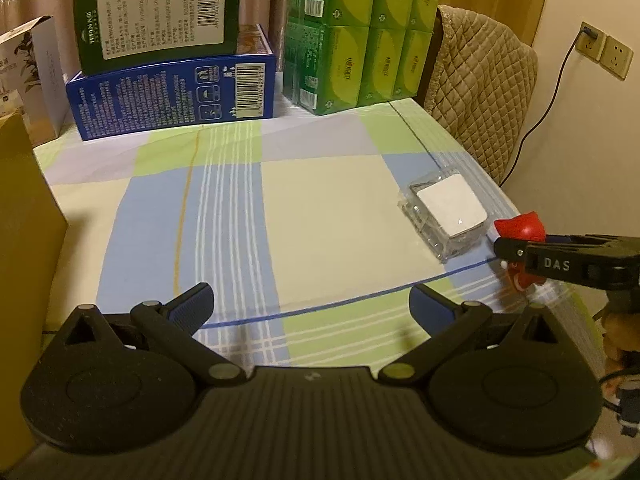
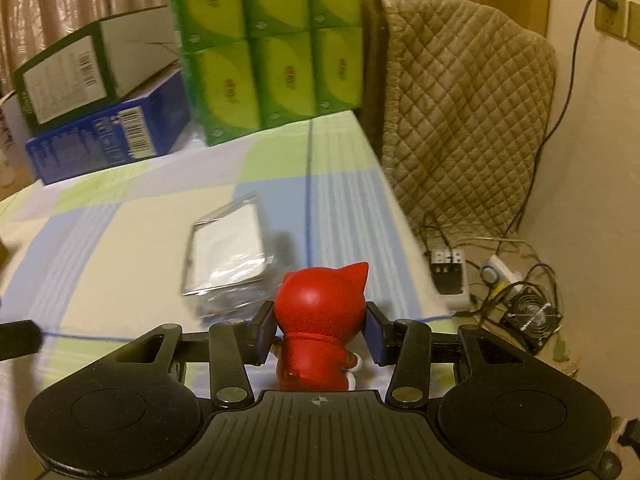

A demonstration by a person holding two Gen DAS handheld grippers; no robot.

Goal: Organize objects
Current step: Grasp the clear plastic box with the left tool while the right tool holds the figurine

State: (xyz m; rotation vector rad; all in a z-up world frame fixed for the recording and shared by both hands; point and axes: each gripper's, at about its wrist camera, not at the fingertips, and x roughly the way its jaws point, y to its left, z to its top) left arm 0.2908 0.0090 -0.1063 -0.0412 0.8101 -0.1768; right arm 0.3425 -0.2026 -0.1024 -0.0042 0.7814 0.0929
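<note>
A red cat figurine point(image 2: 320, 328) sits between the blue pads of my right gripper point(image 2: 320, 326), which is shut on it near the table's right edge. The figurine also shows in the left wrist view point(image 1: 520, 232), behind the right gripper's black finger point(image 1: 560, 258). A clear plastic box with a white top point(image 2: 226, 254) lies on the checked tablecloth just ahead of the figurine; it also shows in the left wrist view point(image 1: 448, 210). My left gripper point(image 1: 310, 306) is open and empty above the tablecloth point(image 1: 320, 208).
At the table's back stand a blue box point(image 1: 172, 92) with a dark green box point(image 1: 156, 12) on it, and stacked green tissue packs point(image 1: 360, 36). A yellow carton point(image 1: 24, 240) is at left. A quilted chair point(image 2: 464, 112) and floor cables point(image 2: 500, 280) are at right.
</note>
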